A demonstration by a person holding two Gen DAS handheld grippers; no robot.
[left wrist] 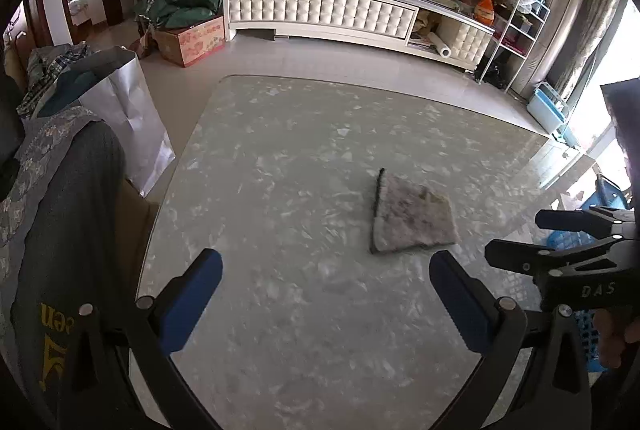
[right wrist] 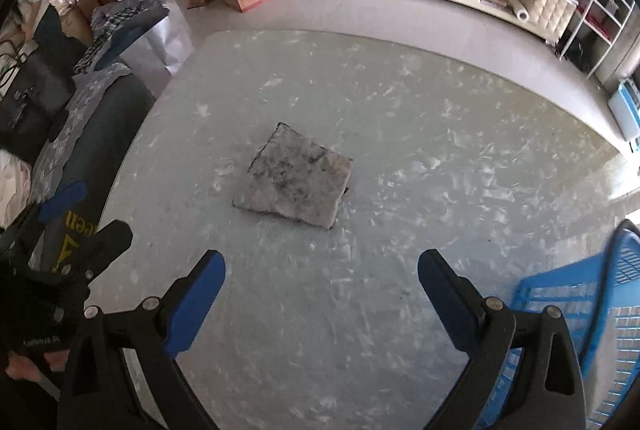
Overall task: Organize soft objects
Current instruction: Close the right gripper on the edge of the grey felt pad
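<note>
Both grippers, left (left wrist: 326,294) and right (right wrist: 322,294), hover jaws spread and empty; folded grey cloth (right wrist: 294,176) lies flat mid-worktop (right wrist: 440,150), probably awaiting pickup.

"DAS" in pale letters on the right claw (left wrist: 516,238) body at 3 o'clock; yellow "een" on dark garment (right wrist: 76,226) at 9 o'clock; carton print unreadable.

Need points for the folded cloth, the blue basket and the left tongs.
folded cloth (right wrist: 294,178): right wrist view, middle of top face.
blue basket (right wrist: 560,294): right wrist view, near wall.
left tongs (left wrist: 326,296): left wrist view, midway between open tips.
</note>
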